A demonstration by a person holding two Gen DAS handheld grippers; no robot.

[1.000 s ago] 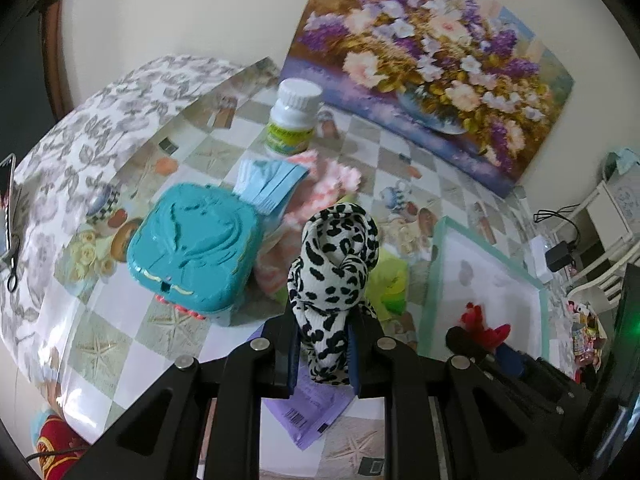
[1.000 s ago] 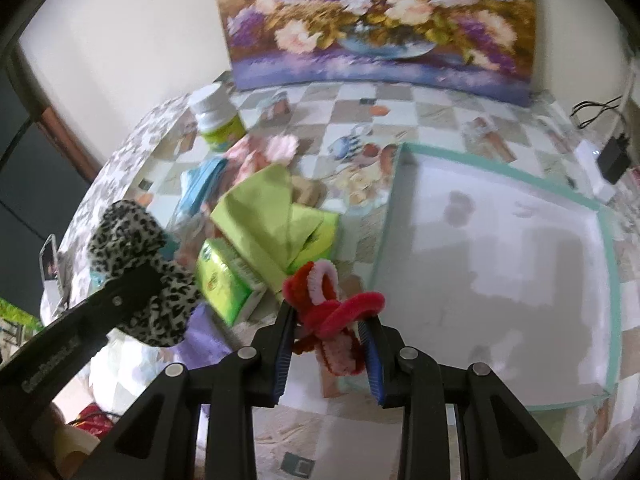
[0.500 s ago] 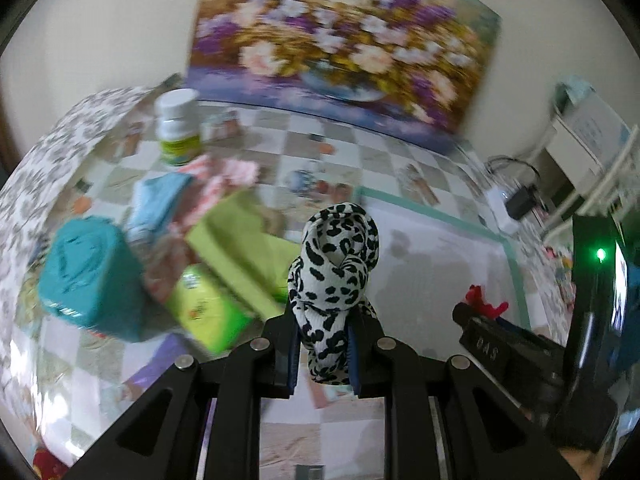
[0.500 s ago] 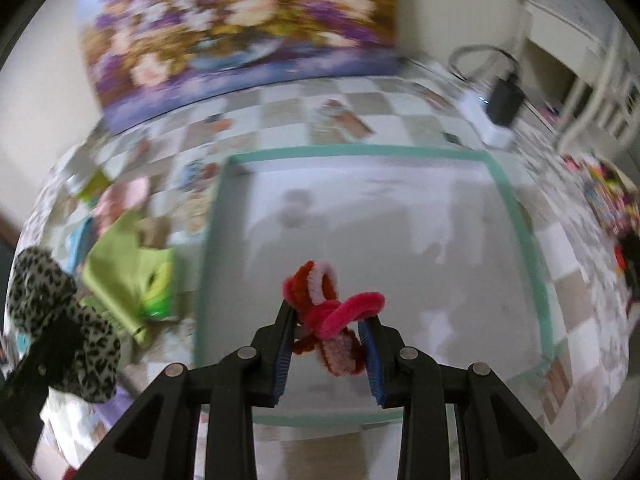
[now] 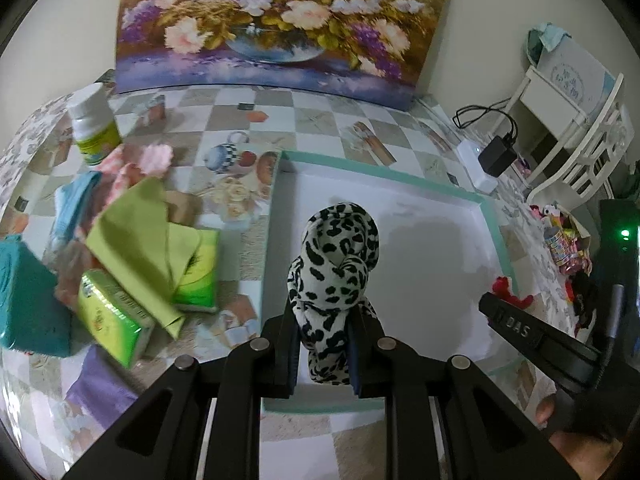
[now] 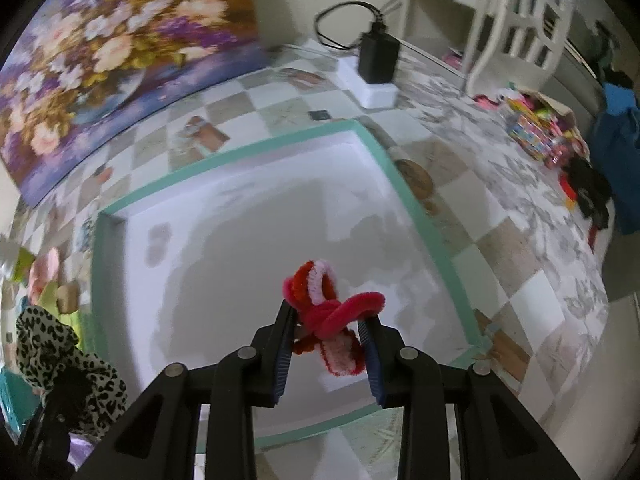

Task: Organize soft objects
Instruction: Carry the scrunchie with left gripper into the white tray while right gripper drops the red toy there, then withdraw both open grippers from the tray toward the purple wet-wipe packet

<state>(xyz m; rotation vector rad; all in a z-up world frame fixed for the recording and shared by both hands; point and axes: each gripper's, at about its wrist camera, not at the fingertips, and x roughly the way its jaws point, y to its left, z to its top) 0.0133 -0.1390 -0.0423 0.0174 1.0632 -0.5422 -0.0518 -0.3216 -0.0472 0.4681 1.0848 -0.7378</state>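
Over at the worktop's left edge a white-capped bottle is seen standing upright, and in front of it a loose heap is spread out: pink cloth, a blue cloth, a lime-green cloth draped over green tissue packs, with a teal box just beside them at the near left. A purple item is laid flat toward the worktop's near edge.

Moving to the middle, the leopard-print scarf is held upright, clamped between the fingers of the left gripper, and it is carried above the near left part of the white tray with the teal rim. Whether the scarf touches the tray floor cannot be told.

Further right, the red-and-pink fuzzy twist is pinched by the right gripper, its jaws closed on the bundle, and it is held over the tray's near right part. A flower painting is propped along the worktop's far edge, and a black charger is plugged into a white power strip past the tray's far right corner.
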